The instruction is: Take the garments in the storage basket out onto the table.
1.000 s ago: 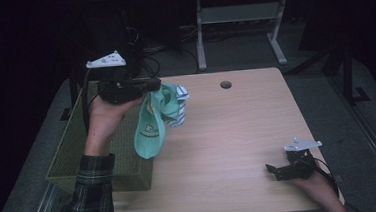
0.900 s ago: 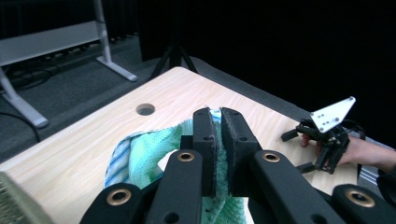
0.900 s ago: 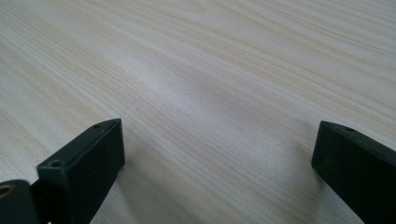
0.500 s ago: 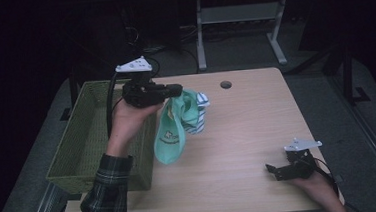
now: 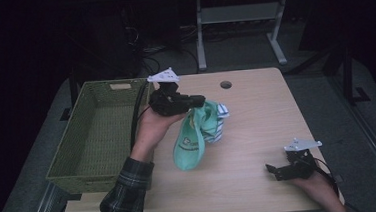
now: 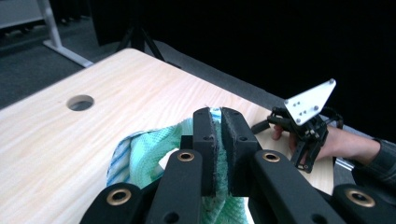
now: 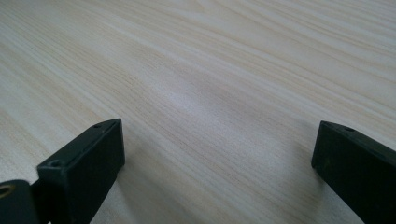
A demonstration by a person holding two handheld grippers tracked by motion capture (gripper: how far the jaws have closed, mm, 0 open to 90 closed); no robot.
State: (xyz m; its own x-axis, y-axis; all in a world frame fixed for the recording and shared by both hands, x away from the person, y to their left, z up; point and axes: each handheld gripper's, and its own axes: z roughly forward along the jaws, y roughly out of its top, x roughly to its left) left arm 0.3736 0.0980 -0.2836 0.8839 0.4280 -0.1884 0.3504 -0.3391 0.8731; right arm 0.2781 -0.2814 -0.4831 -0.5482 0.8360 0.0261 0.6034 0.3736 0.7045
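Left gripper [image 6: 217, 140] pinching cloth [image 5: 193, 140] edge | cloth hangs below, soft, light | your right gripper [image 5: 281, 172] spread on desk [image 5: 256, 111]

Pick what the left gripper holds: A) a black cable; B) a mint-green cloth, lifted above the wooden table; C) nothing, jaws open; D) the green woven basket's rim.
B: the left gripper is pinched shut on the mint-green cloth, which hangs over the wooden table.

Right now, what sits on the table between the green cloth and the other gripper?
Nothing: the high view shows bare wooden table between the cloth and right gripper.
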